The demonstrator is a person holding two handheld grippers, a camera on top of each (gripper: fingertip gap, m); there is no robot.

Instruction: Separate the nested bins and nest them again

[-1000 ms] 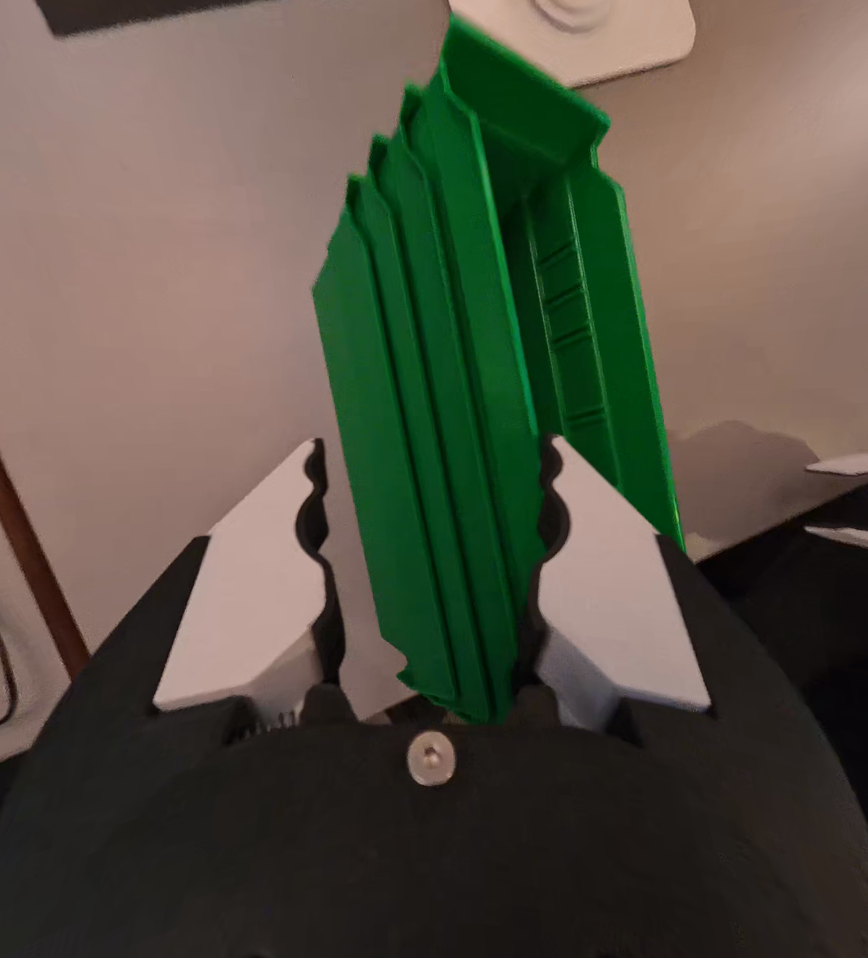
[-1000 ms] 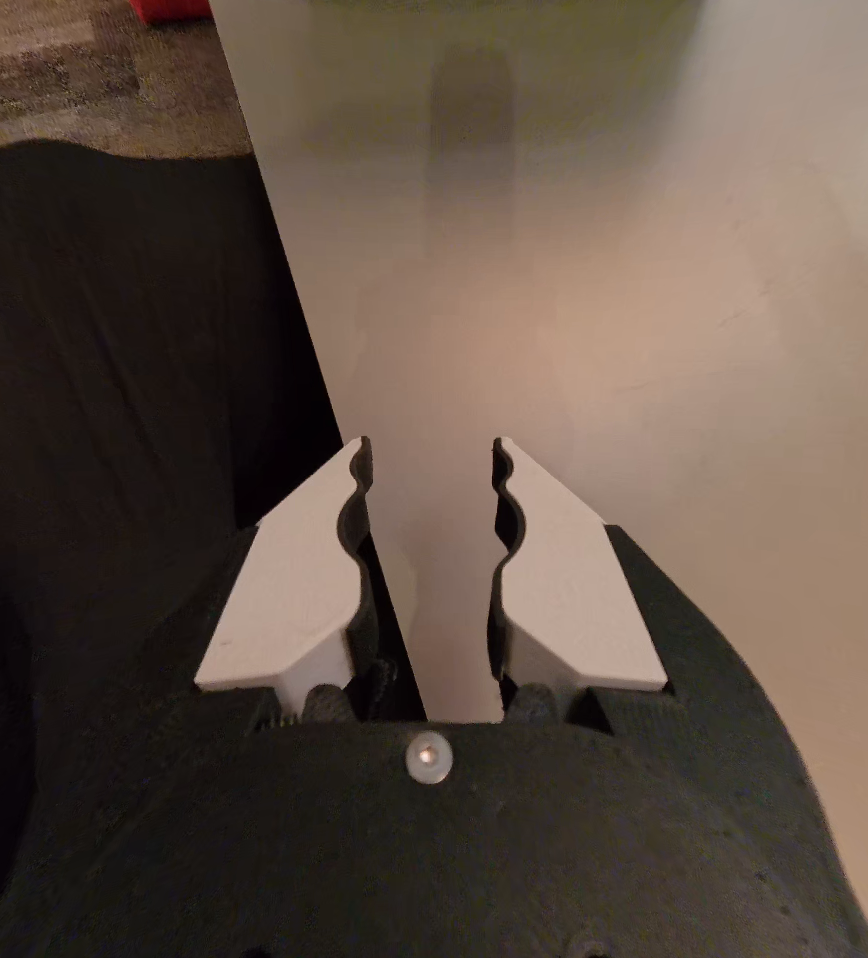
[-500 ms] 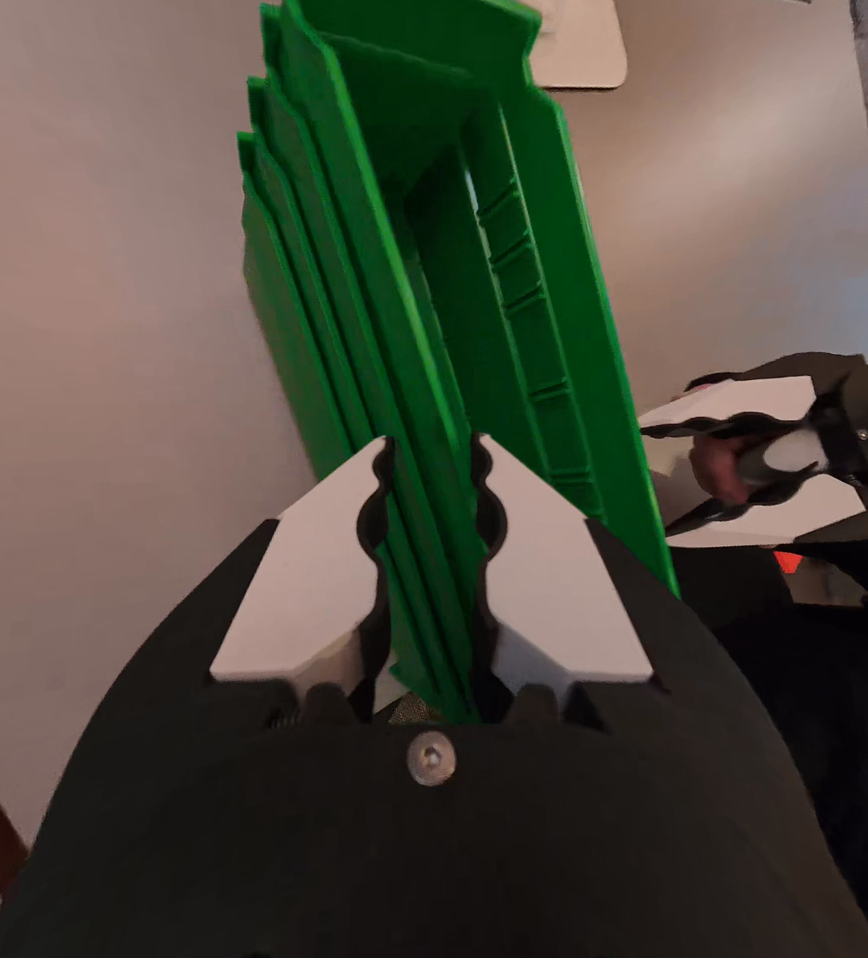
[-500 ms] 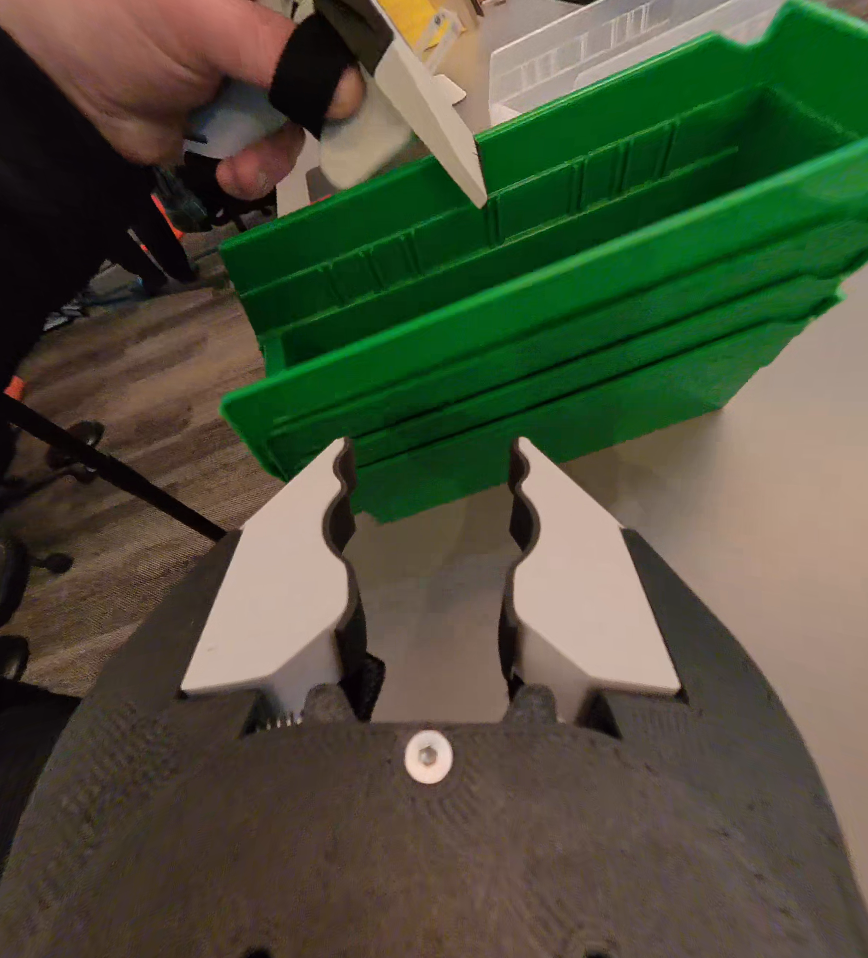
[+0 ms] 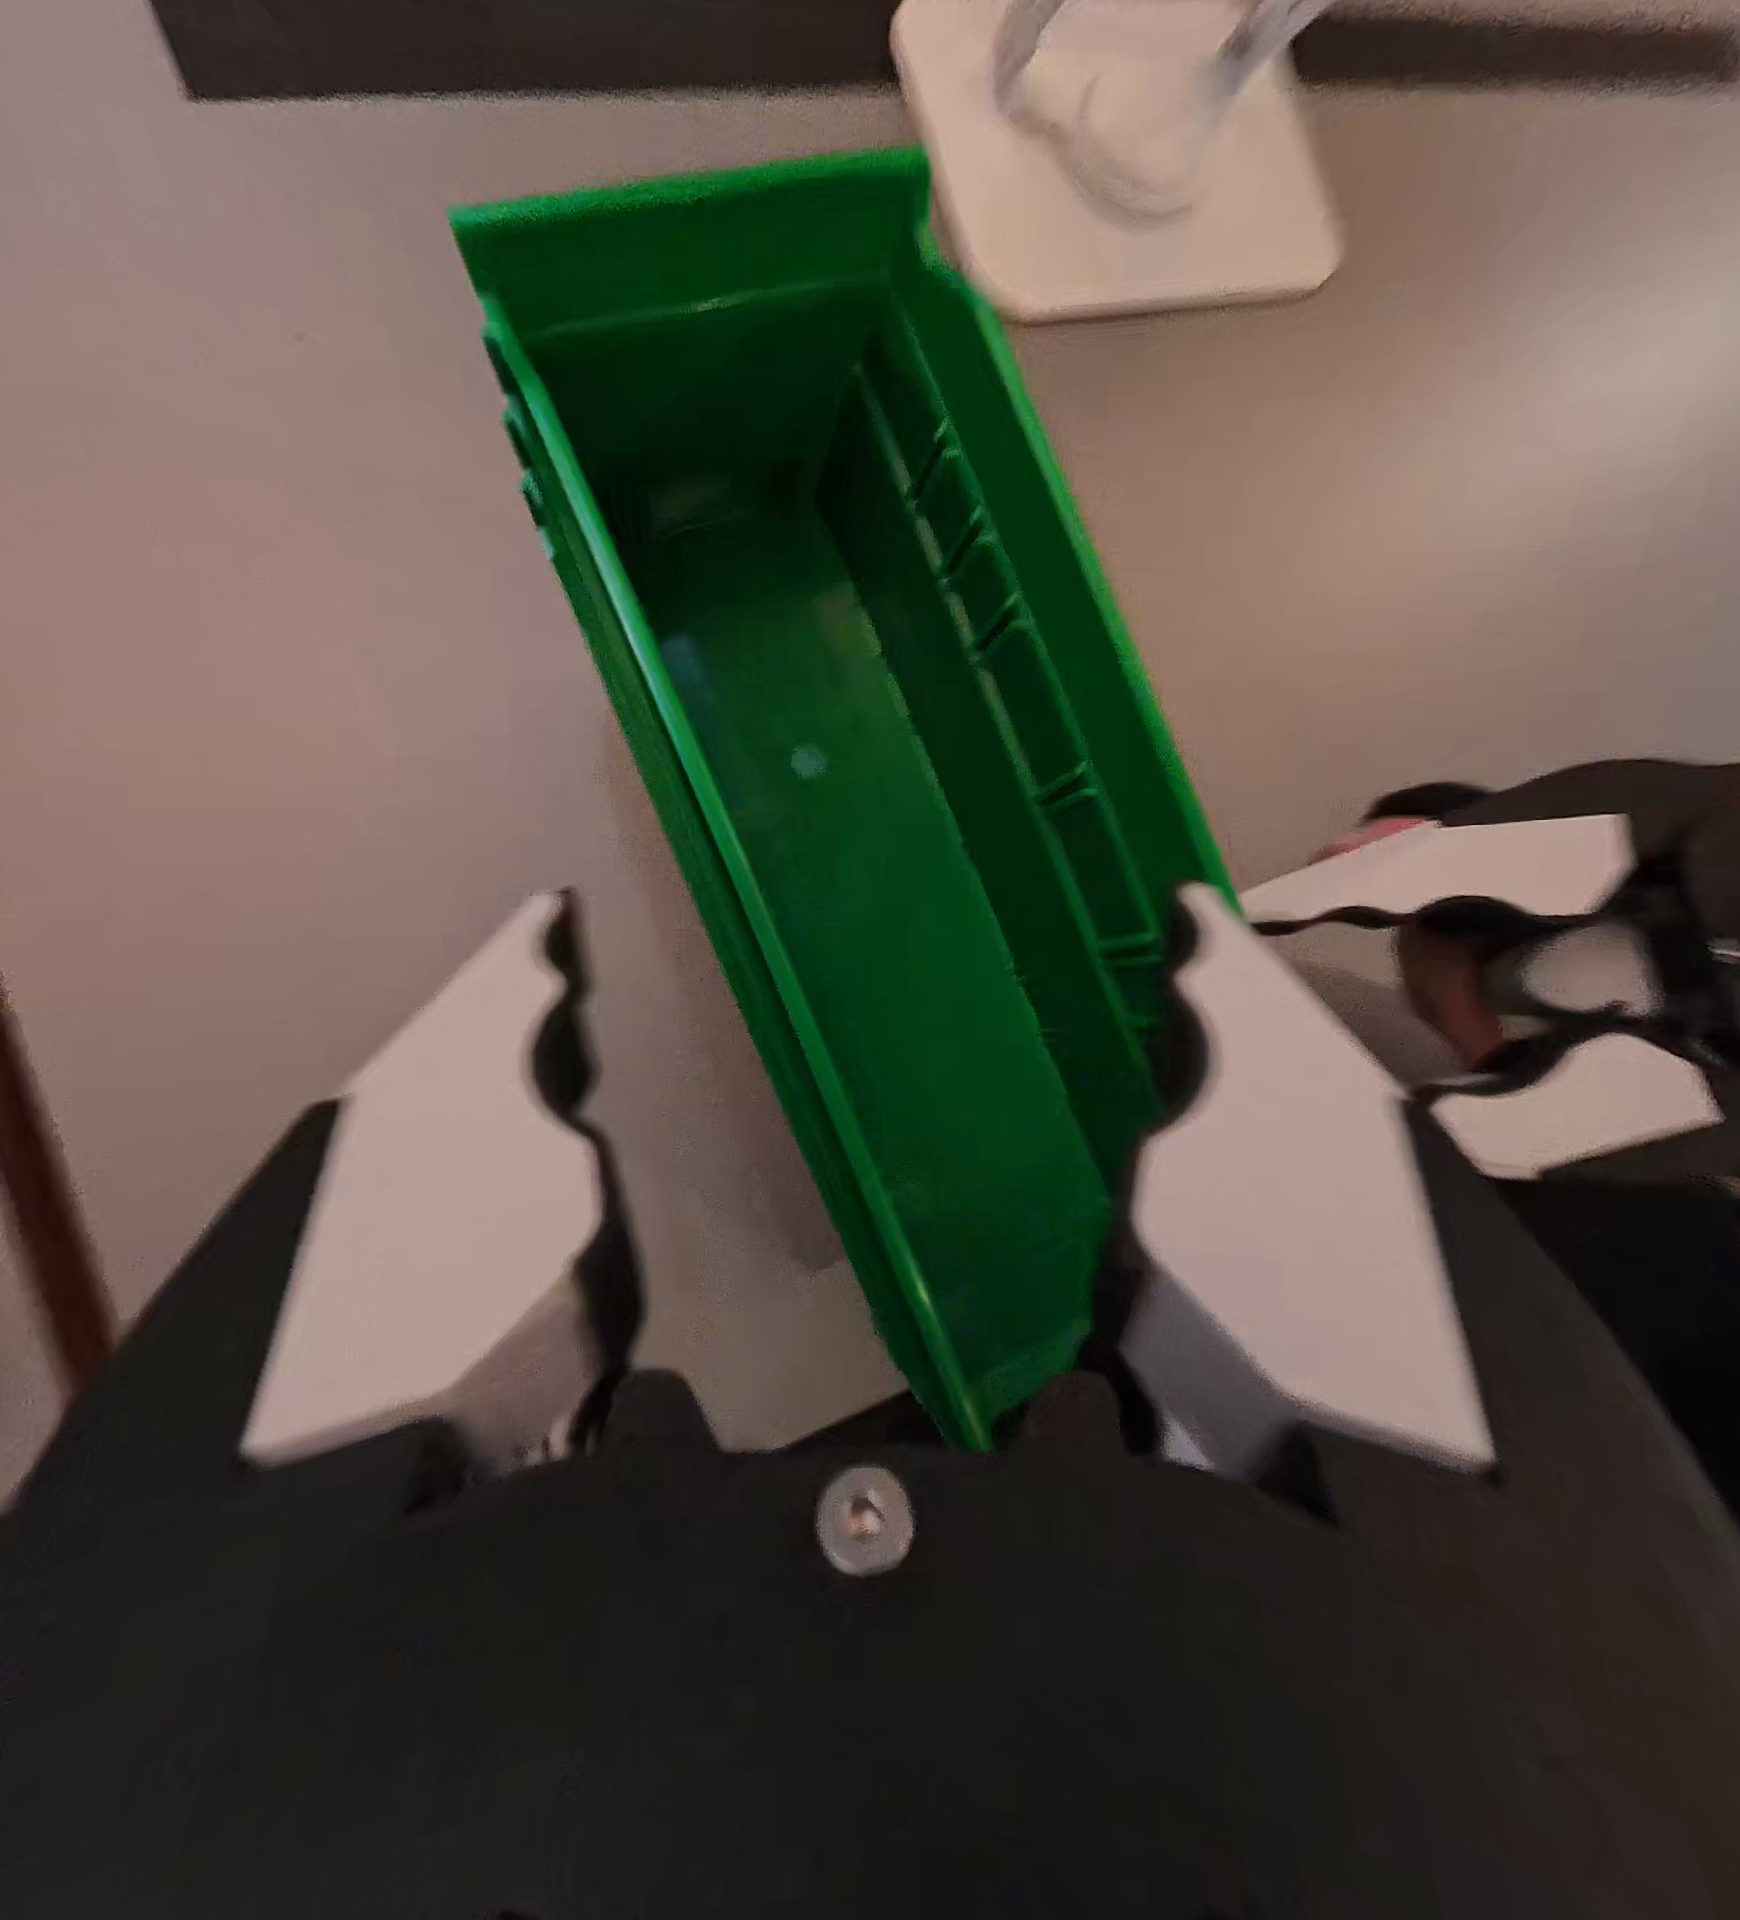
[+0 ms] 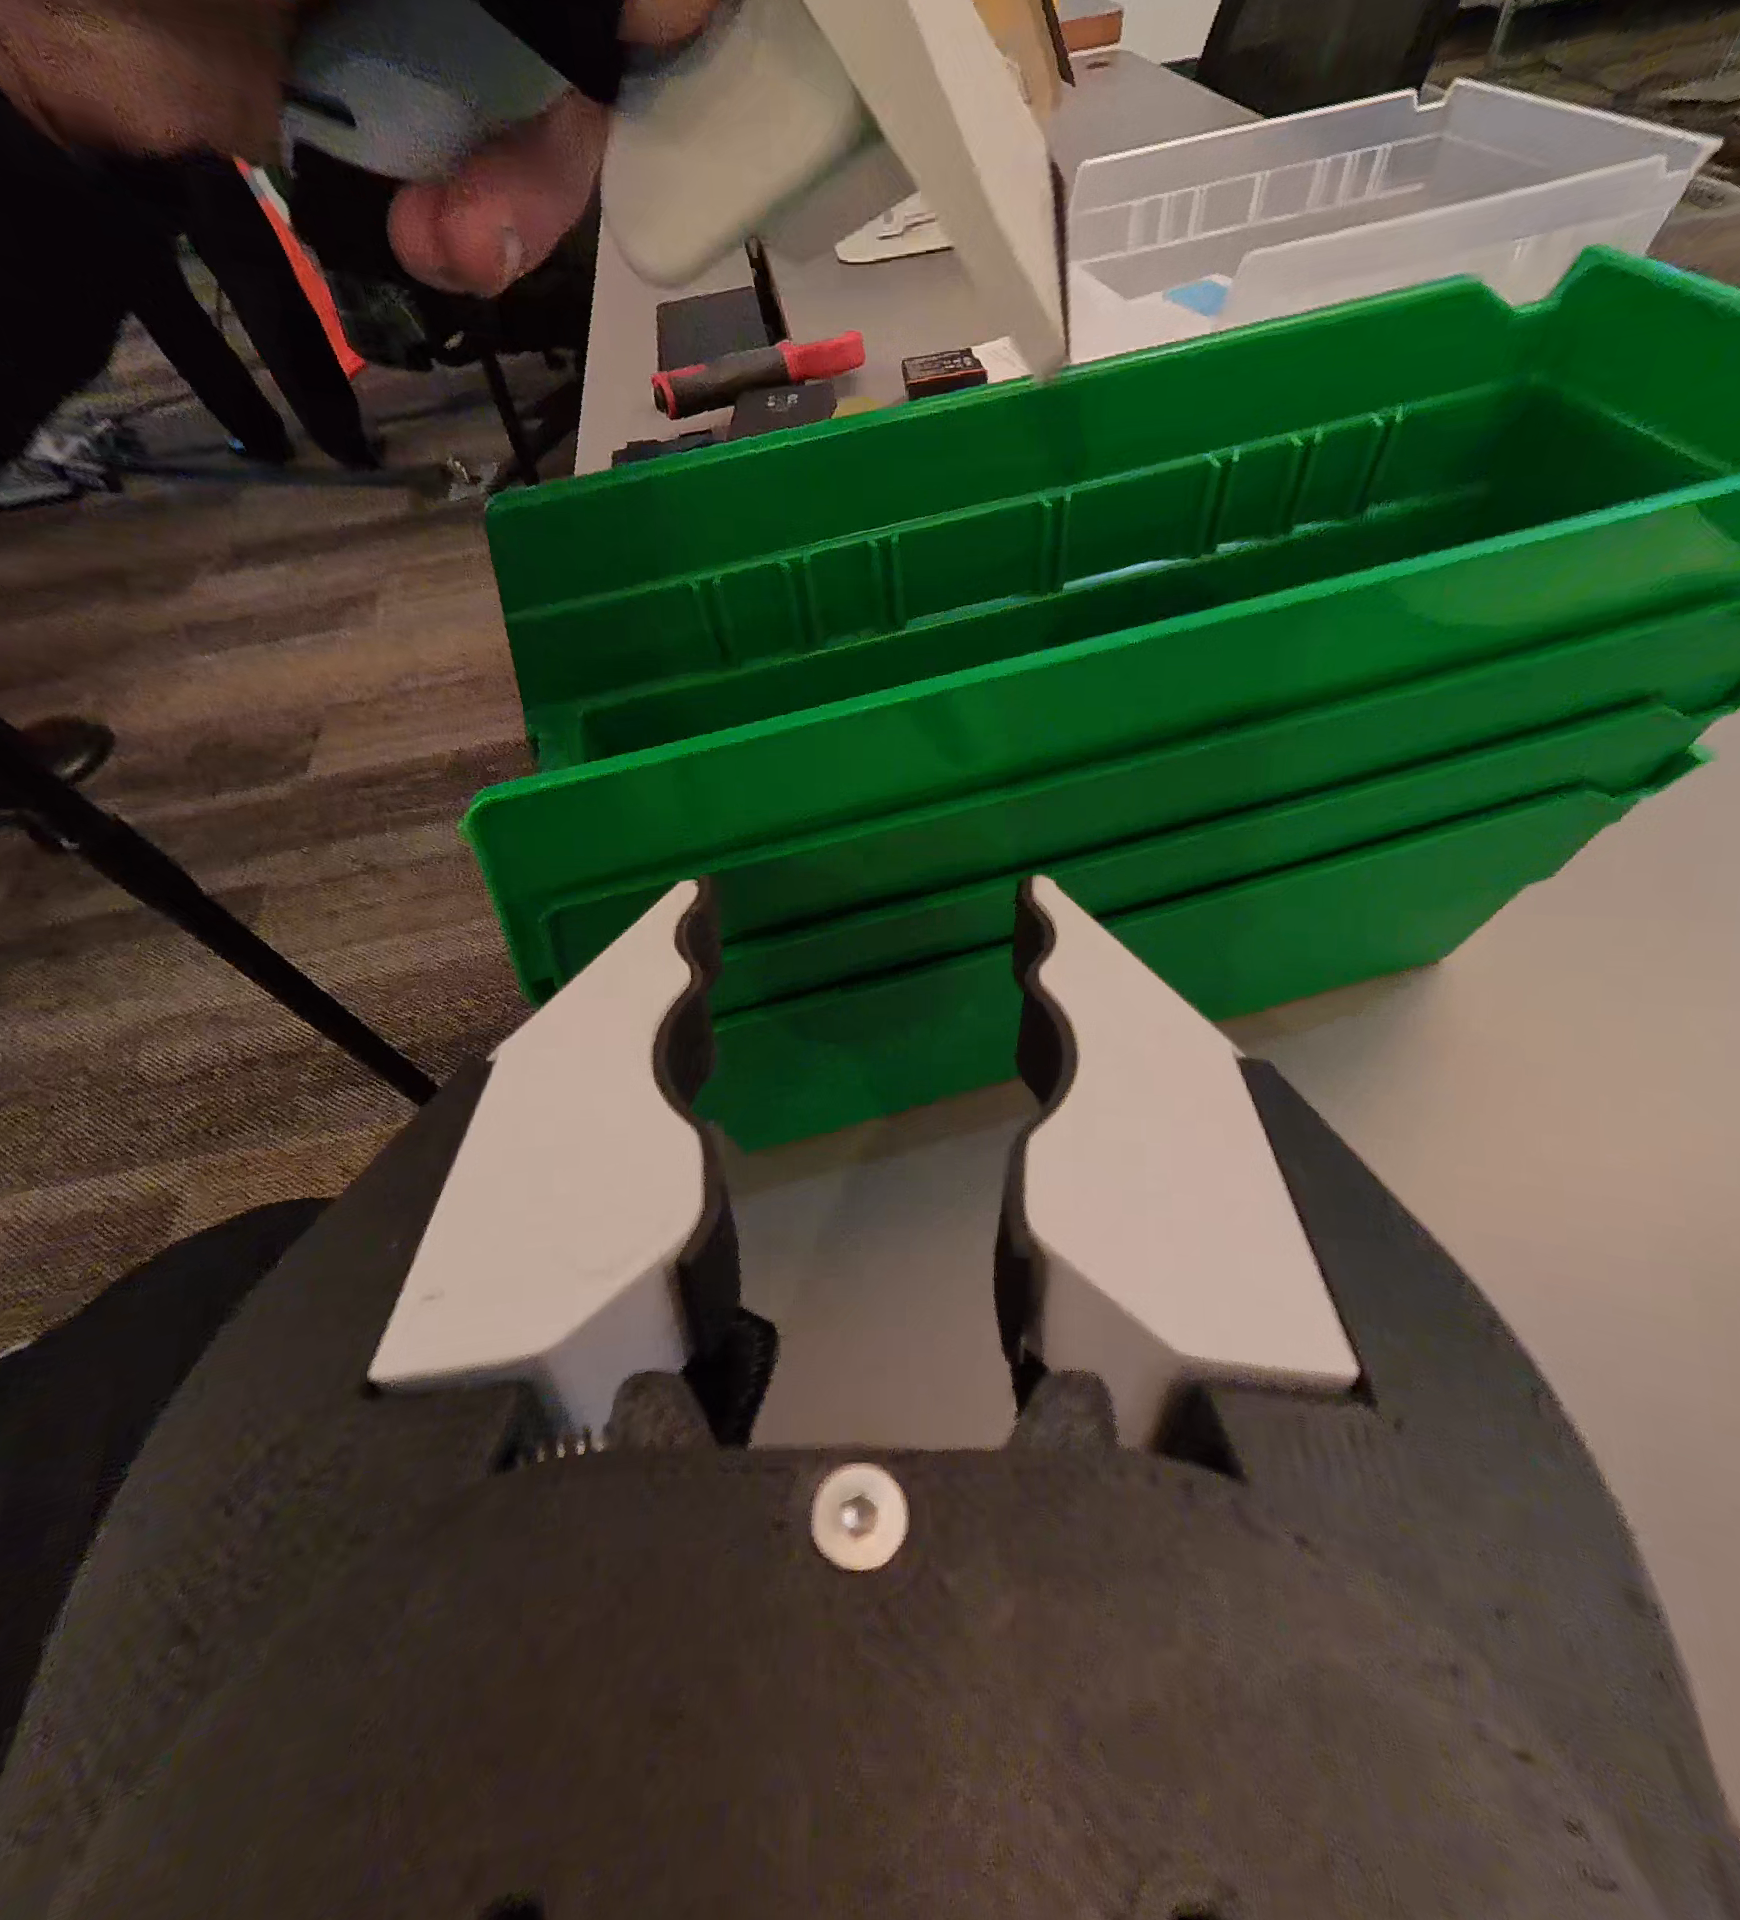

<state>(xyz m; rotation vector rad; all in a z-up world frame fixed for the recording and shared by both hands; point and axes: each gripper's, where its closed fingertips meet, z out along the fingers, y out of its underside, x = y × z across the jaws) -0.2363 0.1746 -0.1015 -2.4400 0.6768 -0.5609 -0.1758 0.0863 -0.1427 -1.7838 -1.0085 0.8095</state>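
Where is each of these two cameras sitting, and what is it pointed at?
Left wrist view: sits on the left tool, looking down along its open fingers into the top green bin; the right tool shows at the right.
Right wrist view: sits on the right tool, low over the table, facing the stack's side; a hand holding the left tool shows above.
Shared: the green bins and both tools.

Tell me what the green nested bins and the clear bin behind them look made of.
Green nested bins: apparently rigid moulded plastic, opaque with a slight sheen, shown by ribbed walls and crisp rims. Clear bin: seemingly translucent moulded plastic; the surface behind shows through its ribbed wall.
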